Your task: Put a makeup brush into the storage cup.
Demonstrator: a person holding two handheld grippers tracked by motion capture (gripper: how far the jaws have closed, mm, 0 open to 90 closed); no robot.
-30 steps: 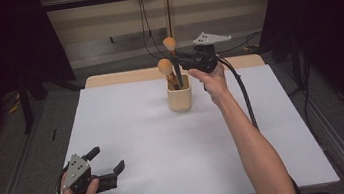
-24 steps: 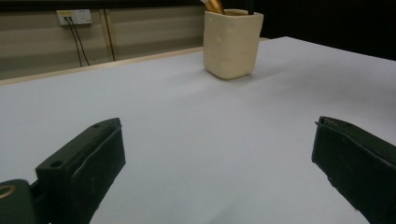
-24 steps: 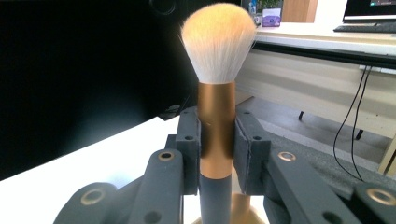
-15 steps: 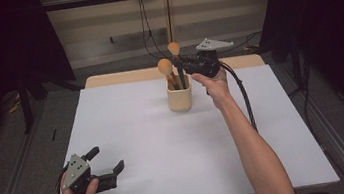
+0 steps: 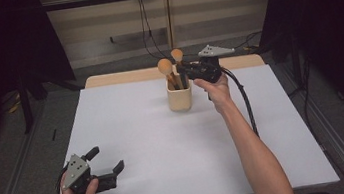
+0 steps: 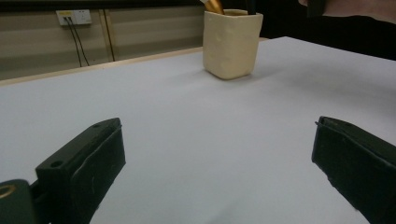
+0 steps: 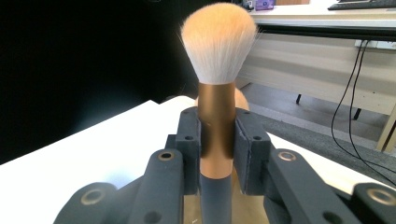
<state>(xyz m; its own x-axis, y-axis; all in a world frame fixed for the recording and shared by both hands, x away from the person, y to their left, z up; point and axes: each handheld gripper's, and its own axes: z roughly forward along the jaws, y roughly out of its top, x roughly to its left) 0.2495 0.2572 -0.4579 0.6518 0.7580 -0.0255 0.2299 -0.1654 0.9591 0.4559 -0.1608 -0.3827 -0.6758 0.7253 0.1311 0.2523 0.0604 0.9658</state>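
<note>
Brush (image 7: pixel 216 93), fluffy peach head, copper ferrule

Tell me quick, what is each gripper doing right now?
Left gripper: open, holding nothing, low over the table.
Right gripper: shut on a brush above the cup.

A: In the high view the white bench (image 5: pixel 166 143) is evenly bright, lit from above; the sides of the room are almost black; the shadows are soft and short, such as the faint one beside the cream cup (image 5: pixel 179 97).

B: And the sharpness?

A: The high view is a little soft and grainy; in the left gripper view the near jaws are dark and slightly blurred, and the bench surface is a little overexposed; in the right gripper view the brush (image 7: pixel 217 84) is sharp, with a soft sheen on its golden ferrule; the background at the left is black, and the wall at the right is bright and less sharp.
</note>
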